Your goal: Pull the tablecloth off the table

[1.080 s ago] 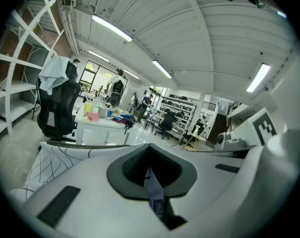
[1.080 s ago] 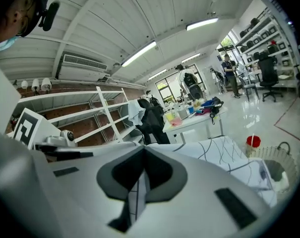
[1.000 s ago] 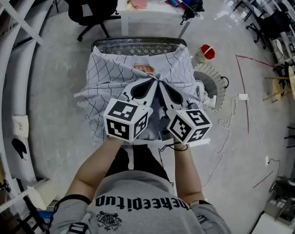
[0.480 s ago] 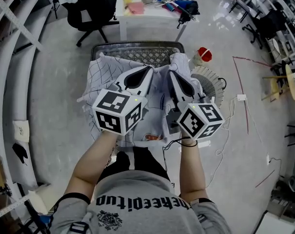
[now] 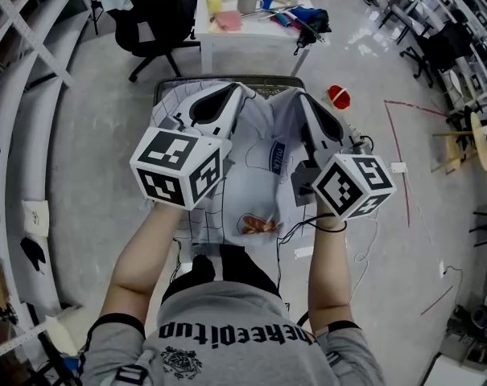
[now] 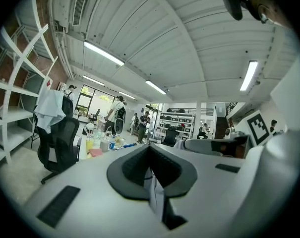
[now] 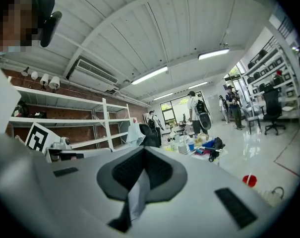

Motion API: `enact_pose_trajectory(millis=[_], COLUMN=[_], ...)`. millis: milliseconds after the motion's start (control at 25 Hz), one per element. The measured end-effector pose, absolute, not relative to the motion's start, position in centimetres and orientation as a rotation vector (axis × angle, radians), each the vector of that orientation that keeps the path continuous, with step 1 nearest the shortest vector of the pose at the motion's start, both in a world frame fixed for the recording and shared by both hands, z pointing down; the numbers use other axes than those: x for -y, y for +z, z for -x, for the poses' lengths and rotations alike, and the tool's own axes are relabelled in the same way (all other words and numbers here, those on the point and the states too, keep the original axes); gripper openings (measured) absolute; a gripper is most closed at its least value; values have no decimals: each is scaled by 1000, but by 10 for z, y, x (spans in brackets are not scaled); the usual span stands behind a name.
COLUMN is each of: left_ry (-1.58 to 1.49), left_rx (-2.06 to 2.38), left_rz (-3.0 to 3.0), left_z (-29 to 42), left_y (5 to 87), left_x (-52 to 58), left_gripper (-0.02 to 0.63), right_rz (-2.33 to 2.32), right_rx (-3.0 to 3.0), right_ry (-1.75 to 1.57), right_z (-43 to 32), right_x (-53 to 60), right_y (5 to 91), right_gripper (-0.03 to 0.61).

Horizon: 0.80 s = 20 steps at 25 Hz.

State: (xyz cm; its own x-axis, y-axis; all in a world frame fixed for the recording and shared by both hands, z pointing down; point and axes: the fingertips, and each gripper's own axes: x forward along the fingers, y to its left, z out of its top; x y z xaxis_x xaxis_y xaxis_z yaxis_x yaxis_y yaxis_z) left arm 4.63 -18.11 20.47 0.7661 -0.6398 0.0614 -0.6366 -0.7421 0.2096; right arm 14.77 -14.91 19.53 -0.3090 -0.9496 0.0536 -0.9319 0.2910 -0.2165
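The tablecloth (image 5: 255, 175) is white with thin black grid lines and hangs bunched between both grippers, lifted over the dark metal table (image 5: 169, 85), of which only the far rim shows. My left gripper (image 5: 229, 93) is shut on a fold of the cloth; in the left gripper view a strip of cloth (image 6: 153, 190) sticks out of the closed left gripper (image 6: 150, 150). My right gripper (image 5: 305, 101) is shut on another fold, and cloth (image 7: 138, 195) is pinched in the right gripper (image 7: 144, 151). The grippers are held apart, both pointing away from the person.
A white table (image 5: 251, 24) with cups and clutter stands behind, with a black office chair (image 5: 150, 6) to its left. A red object (image 5: 337, 96) and cables (image 5: 372, 232) lie on the floor at the right. Shelving (image 5: 18, 71) runs along the left.
Both grippers have risen and spread apart while holding the cloth. The cloth has come up off the table and now hangs between them.
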Motion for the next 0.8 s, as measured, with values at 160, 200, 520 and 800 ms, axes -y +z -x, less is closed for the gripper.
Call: enact_pose_trajectory(millis=[160, 200, 520, 800], left_ry=[-69, -82, -160, -217], left_rx=[1038, 1048, 1161, 1227], left_rz=[-2795, -2806, -2810, -2773], left_z=[-39, -36, 1, 39], left_y=[177, 170, 135, 125], left_x=[190, 192, 216, 228], left_gripper=[12, 12, 12, 12], right_rz=[1787, 1788, 1827, 1874], right_rx=[-2460, -2461, -2417, -2355], right_ry=[-224, -198, -89, -76], right_z=[-150, -151, -173, -200], right_x=[156, 158, 167, 166], right_y=[166, 158, 117, 108], right_gripper=[9, 9, 9, 9])
